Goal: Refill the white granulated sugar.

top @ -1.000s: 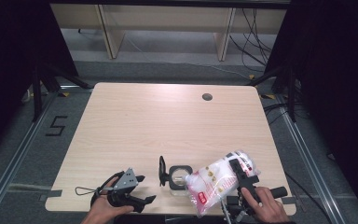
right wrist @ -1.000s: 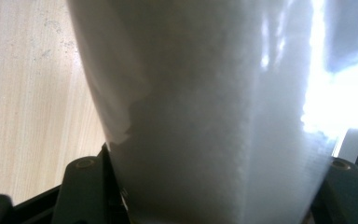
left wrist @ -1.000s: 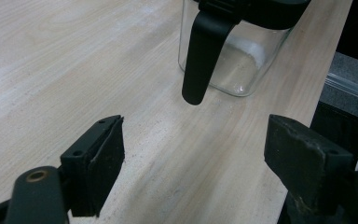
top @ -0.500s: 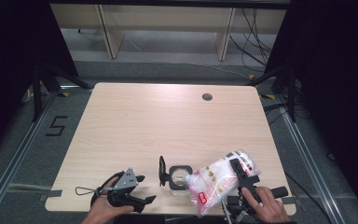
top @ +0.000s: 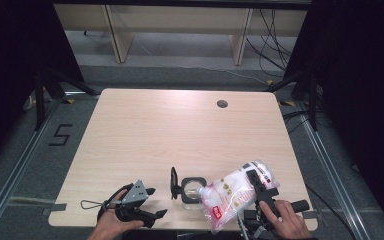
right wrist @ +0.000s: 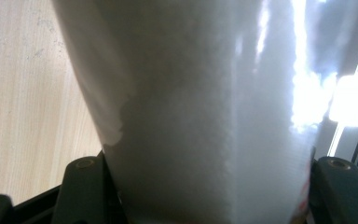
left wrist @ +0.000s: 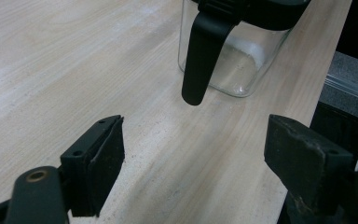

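Your right gripper (top: 261, 192) squeezed a bag (top: 230, 192) of white grains, tipped over the glass jar (top: 192, 189) at the table's (top: 180, 130) near edge. Your left gripper (top: 147, 202) sat wide and empty, just beside the jar's black lid (top: 173, 183).

Beside the clear glass jar (top: 190, 189), its matt black plastic lid (top: 173, 183) is standing open. Right of the jar, a glossy, crinkled plastic bag (top: 230, 192) is showing white grains inside. Under the jar, the pale wood-grain table (top: 170, 135) is looking smooth and matt.
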Available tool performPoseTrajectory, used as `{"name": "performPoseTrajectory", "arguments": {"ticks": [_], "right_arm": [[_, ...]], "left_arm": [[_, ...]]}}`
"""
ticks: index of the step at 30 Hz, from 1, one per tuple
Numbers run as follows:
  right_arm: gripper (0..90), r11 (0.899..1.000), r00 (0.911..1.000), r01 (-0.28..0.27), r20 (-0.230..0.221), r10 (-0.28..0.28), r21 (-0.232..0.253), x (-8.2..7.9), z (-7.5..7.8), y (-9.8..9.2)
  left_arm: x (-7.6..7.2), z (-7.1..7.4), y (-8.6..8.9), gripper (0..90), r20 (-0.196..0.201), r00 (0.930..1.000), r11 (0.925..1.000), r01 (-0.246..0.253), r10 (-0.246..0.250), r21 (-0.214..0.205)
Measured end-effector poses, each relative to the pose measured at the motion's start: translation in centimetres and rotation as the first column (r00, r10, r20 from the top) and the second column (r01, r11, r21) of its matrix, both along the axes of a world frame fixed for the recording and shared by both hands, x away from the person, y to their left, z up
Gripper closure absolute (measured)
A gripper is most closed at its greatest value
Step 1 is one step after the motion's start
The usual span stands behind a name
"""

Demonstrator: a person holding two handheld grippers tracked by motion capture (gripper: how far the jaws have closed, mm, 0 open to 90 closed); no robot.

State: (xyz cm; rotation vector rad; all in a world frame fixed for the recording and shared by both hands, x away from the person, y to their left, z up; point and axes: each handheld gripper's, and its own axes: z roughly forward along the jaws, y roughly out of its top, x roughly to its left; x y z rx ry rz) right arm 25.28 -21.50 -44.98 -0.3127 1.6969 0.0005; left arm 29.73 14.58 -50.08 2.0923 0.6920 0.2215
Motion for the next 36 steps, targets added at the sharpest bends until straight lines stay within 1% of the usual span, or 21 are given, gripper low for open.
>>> {"name": "performPoseTrajectory", "arguments": {"ticks": [1, 3, 7, 8, 9, 10, 11, 13, 15, 16, 17, 18, 21, 22, 24, 28, 29, 31, 33, 35, 36], "right_arm": [[39.1, 1.0, 0.9997, 0.018, -0.015, -0.018, 0.019, -0.05, -0.2, -0.07], [39.1, 1.0, 0.9999, 0.005, -0.01, -0.005, -0.004, 0.04, -0.01, -0.01], [39.1, 1.0, 1.0, 0.008, -0.004, -0.008, 0.008, -0.04, 0.09, -0.02], [39.0, 1.0, 0.9999, 0.011, -0.006, -0.011, 0.004, -0.02, 0.12, -0.01], [39.2, 1.0, 1.0, 0.001, 0.004, -0.001, -0.013, 0.08, 0.15, 0.02], [39.2, 1.0, 0.9999, 0.015, -0.007, -0.015, 0.016, 0.03, -0.06, -0.1], [39.1, 1.0, 0.9998, 0.017, -0.007, -0.016, 0.015, 0.02, 0.0, -0.12], [39.1, 1.0, 1.0, 0.009, 0.005, -0.009, -0.03, 0.0, 0.41, 0.01], [39.1, 1.0, 0.9999, 0.012, 0.002, -0.012, -0.01, -0.08, 0.4, -0.03], [39.1, 1.0, 1.0, 0.008, 0.0, -0.008, -0.008, -0.06, 0.39, -0.05], [39.1, 1.0, 0.9999, 0.01, -0.002, -0.01, -0.015, -0.01, 0.32, -0.04], [39.2, 0.999, 0.9993, 0.034, -0.013, -0.034, 0.029, -0.1, -0.08, -0.14], [39.1, 1.0, 0.9999, 0.011, 0.0, -0.011, -0.016, -0.1, 0.38, -0.03], [39.1, 1.0, 0.9999, -0.002, 0.014, 0.001, 0.021, -0.05, 0.28, -0.13], [39.1, 0.999, 0.9999, 0.016, -0.007, -0.015, 0.038, -0.14, 0.46, -0.11], [39.1, 1.0, 1.0, 0.005, -0.003, -0.005, -0.025, 0.02, 0.49, 0.03], [39.1, 1.0, 0.9998, 0.018, -0.009, -0.018, 0.003, -0.07, 0.31, -0.08], [39.1, 1.0, 1.0, 0.001, 0.005, -0.001, -0.012, -0.07, 0.5, 0.01], [39.1, 1.0, 1.0, 0.005, -0.006, -0.005, 0.012, -0.05, 0.32, -0.05], [39.1, 1.0, 0.9999, -0.008, 0.008, 0.008, -0.018, -0.06, 0.5, 0.07], [39.1, 1.0, 0.9999, 0.01, 0.0, -0.01, 0.016, -0.17, 0.24, -0.04]], "left_arm": [[-0.01, -0.03, 0.0, 19.6, -0.002, 1.0, 1.0, -0.002, 0.002, 0.0], [0.06, -0.04, 0.07, 19.6, 0.007, 1.0, 0.9998, -0.001, 0.0, 0.019], [-0.1, -0.11, -0.11, 19.6, -0.008, 0.9999, 0.9998, -0.013, 0.013, -0.017], [0.07, -0.04, 0.09, 19.6, 0.005, 1.0, 0.9998, 0.0, 0.0, 0.018], [0.03, -0.01, 0.05, 19.6, 0.0, 1.0, 1.0, -0.001, 0.001, 0.01], [-0.01, 0.0, 0.0, 19.6, 0.0, 1.0, 1.0, 0.001, -0.001, 0.001], [-0.01, 0.0, 0.0, 19.6, 0.0, 1.0, 1.0, 0.001, -0.001, 0.001], [0.04, -0.06, 0.05, 19.6, 0.005, 1.0, 0.9999, -0.003, 0.002, 0.015], [0.09, -0.01, 0.09, 19.6, 0.003, 1.0, 0.9998, 0.001, -0.001, 0.02], [-0.03, -0.04, -0.04, 19.6, -0.005, 1.0, 1.0, -0.003, 0.003, -0.008], [-0.05, -0.06, -0.07, 19.6, -0.006, 1.0, 0.9999, -0.005, 0.005, -0.012], [0.04, -0.04, 0.06, 19.6, 0.004, 1.0, 0.9999, -0.002, 0.002, 0.013], [-0.08, -0.1, -0.11, 19.6, -0.008, 0.9999, 0.9998, -0.011, 0.011, -0.018], [-0.09, -0.11, -0.11, 19.6, -0.009, 0.9999, 0.9998, -0.014, 0.014, -0.017], [-0.09, -0.11, -0.13, 19.6, -0.009, 0.9999, 0.9997, -0.013, 0.013, -0.019], [-0.03, -0.08, -0.02, 19.6, -0.004, 1.0, 1.0, -0.008, 0.008, -0.002], [-0.1, -0.1, -0.12, 19.6, -0.01, 0.9999, 0.9997, -0.013, 0.013, -0.019], [-0.08, -0.07, -0.11, 19.6, -0.012, 0.9999, 0.9998, -0.011, 0.01, -0.019], [-0.08, -0.1, -0.09, 19.6, -0.009, 0.9999, 0.9997, -0.014, 0.014, -0.017], [-0.02, -0.01, 0.04, 19.6, -0.007, 1.0, 1.0, -0.007, 0.007, -0.002], [-0.08, -0.02, -0.03, 19.6, -0.009, 0.9999, 0.9999, -0.01, 0.01, -0.014]]}}
